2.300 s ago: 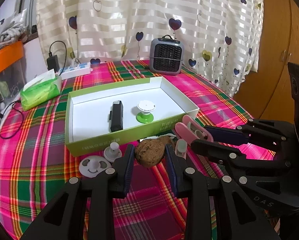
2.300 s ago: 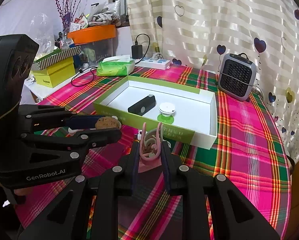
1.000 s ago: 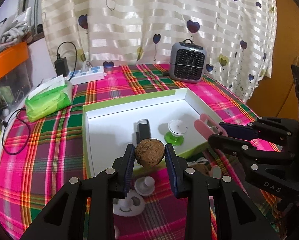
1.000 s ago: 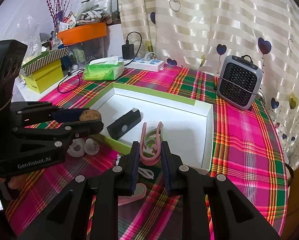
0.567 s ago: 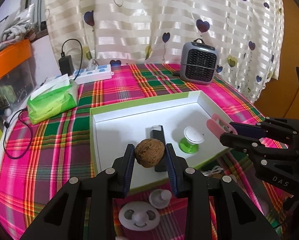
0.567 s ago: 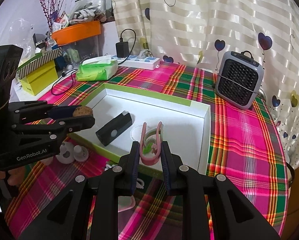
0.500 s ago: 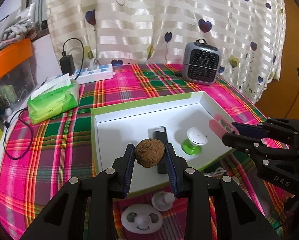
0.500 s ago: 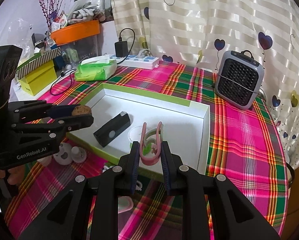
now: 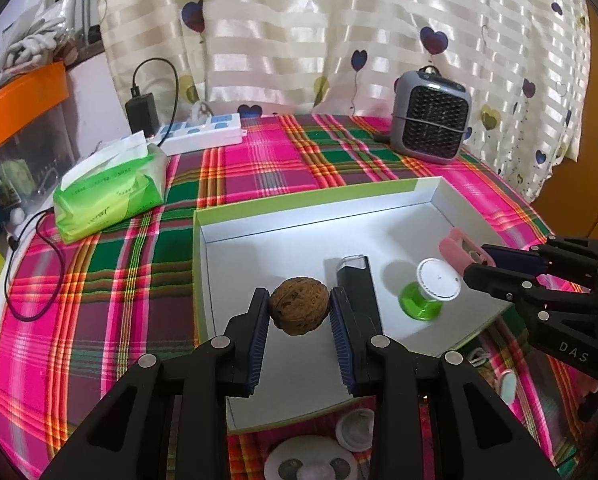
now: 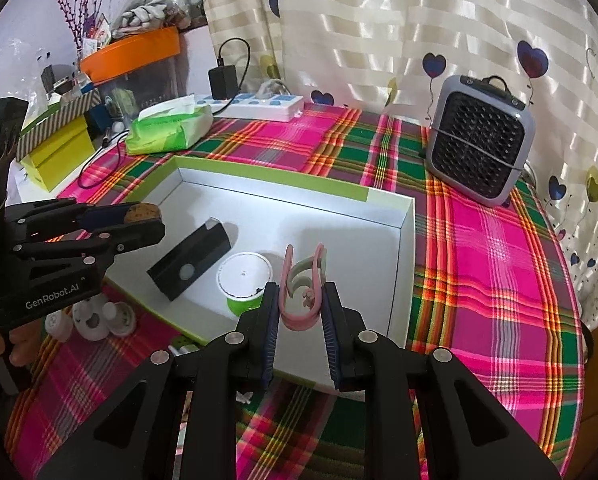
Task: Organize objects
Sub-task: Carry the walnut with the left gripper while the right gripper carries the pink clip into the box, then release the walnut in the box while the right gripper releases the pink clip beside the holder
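1. Sitting far left on the bright checked tablecloth [image 9: 259,168] is a green pack of tissues [image 9: 111,190], with a white power strip [image 9: 203,134] behind it.
2. Next comes the left gripper [image 9: 299,312]. Its two pads squeeze a brown walnut [image 9: 299,311], so it is shut part way on the nut. The nut hangs in the air over the near left part of the box [image 9: 315,200].
3. The box is green outside and white inside. A black block [image 9: 355,280] and a green stand with a white top [image 9: 429,292] lie in it.
4. The right gripper [image 10: 301,308] pinches a pink clip [image 10: 303,288], its pads pressed tight on both sides. The clip stands up over the near right part of the box.
5. Far right, a small grey fan [image 10: 481,140] stands by the curtain [image 10: 379,32].
6. Some white round bits [image 10: 95,316] lie on the cloth in front of the box.
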Motion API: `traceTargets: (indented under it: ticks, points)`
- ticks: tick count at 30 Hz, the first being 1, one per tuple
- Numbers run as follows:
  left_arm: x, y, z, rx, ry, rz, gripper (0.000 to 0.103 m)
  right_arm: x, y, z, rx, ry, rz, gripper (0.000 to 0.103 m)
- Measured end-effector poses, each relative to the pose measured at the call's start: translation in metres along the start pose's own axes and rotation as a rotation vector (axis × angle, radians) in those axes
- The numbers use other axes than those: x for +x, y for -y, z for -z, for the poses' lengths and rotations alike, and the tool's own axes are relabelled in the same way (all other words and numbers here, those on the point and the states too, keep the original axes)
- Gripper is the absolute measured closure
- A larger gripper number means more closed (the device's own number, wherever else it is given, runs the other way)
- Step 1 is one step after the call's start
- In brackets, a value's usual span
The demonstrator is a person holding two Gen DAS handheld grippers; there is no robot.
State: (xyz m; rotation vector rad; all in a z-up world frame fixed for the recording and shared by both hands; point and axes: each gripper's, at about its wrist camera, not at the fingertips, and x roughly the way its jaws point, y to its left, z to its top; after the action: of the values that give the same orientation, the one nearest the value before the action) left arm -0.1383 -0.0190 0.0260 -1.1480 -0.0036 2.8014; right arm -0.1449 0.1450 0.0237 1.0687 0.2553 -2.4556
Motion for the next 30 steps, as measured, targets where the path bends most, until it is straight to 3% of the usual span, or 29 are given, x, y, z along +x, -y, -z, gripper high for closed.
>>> traceTargets:
  ticks: [18, 30]
  points:
    - [0.020, 0.009, 0.002, 0.025, -0.060, 0.029, 0.074, 0.017, 0.003, -0.001, 0.020, -0.046, -0.039, 0.081]
    - [0.015, 0.006, 0.001, -0.005, -0.044, 0.049, 0.074, 0.012, 0.001, 0.002, 0.014, -0.030, -0.016, 0.081]
